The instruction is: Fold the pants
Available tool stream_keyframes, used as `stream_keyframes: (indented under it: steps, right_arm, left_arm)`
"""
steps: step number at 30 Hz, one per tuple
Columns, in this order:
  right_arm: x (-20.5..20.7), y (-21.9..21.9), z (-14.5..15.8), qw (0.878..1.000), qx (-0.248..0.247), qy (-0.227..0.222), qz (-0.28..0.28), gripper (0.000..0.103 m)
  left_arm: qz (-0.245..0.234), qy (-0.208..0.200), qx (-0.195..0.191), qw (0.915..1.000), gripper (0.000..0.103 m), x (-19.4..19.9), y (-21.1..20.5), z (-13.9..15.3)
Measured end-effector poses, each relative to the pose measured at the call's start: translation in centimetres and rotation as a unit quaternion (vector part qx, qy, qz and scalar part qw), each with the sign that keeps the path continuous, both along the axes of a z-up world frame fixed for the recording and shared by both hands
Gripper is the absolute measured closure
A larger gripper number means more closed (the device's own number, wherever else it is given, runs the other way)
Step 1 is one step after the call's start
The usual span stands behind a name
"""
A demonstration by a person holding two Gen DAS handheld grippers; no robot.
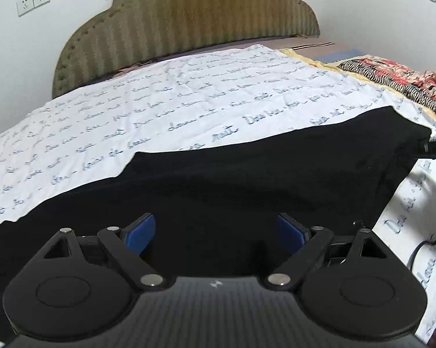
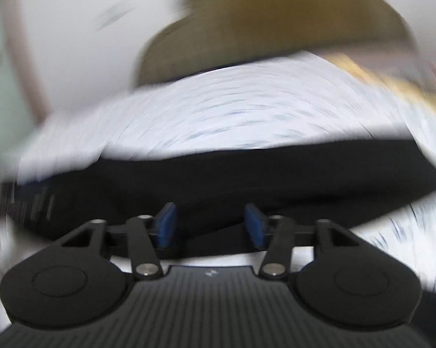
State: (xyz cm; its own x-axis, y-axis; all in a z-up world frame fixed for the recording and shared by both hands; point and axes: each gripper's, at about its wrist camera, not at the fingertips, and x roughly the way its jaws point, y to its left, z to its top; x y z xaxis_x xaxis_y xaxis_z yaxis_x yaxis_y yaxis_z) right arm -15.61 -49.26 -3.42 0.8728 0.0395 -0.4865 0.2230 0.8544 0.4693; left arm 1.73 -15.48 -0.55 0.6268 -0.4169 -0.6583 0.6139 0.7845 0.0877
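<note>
right now the black pants (image 1: 247, 174) lie spread flat on the bed, over a white sheet (image 1: 160, 101) printed with blue script, in front of an olive padded headboard (image 1: 189, 20). in the left wrist view the cloth fills the near half of the picture, its far edge running up to a corner at the right.

the left gripper (image 1: 216, 236) stands wide, its blue pads (image 1: 141, 233) well apart over the dark cloth with nothing pinched between them. the right gripper (image 2: 210, 226) is partly parted, narrower than the left; its view is smeared with motion blur, but the pads look clear of the fabric, with the near edge of the pants just under them, so i judge it holds nothing.

the step in hand looks like setting up for a fold, each gripper needing a fresh hold on an edge. to do it well, let the right side settle before it comes down, since a smeared view makes a poor guide to the edge. take both layers of cloth at matching points on one edge, pinch firmly, then lift only enough to clear the bed and carry the edge over evenly. uneven heights would likely skew the crease, and dragging could rumple the sheet. the patterned blanket (image 1: 392, 78) at the far right is well apart and should not interfere.
</note>
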Motion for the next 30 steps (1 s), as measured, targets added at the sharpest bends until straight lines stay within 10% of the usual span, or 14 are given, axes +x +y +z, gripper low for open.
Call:
stream_keyframes:
  steps: [8, 20, 24, 30]
  right_arm:
    - [-1.4, -9.9, -3.8, 0.971, 0.205, -0.034, -0.117, 0.039]
    - [-2.1, -12.1, -6.1, 0.928, 0.287, -0.059, -0.232, 0.039]
    - [-1.3, -12.7, -6.6, 0.925, 0.3, -0.07, -0.224, 0.09]
    - [-3.2, -12.2, -4.6, 0.926, 0.295, -0.102, -0.212, 0.097]
  left_arm:
    - [-0.017, -0.007, 0.011, 0.9998, 0.012, -0.5, -1.9, -0.2]
    - [-0.023, -0.01, 0.021, 0.9995, 0.012, -0.7, -3.2, -0.6]
    - [-0.031, -0.013, 0.025, 0.9991, 0.012, -1.0, -3.5, -0.6]
    - [-0.034, -0.017, 0.023, 0.999, 0.012, -1.0, -3.5, -0.2]
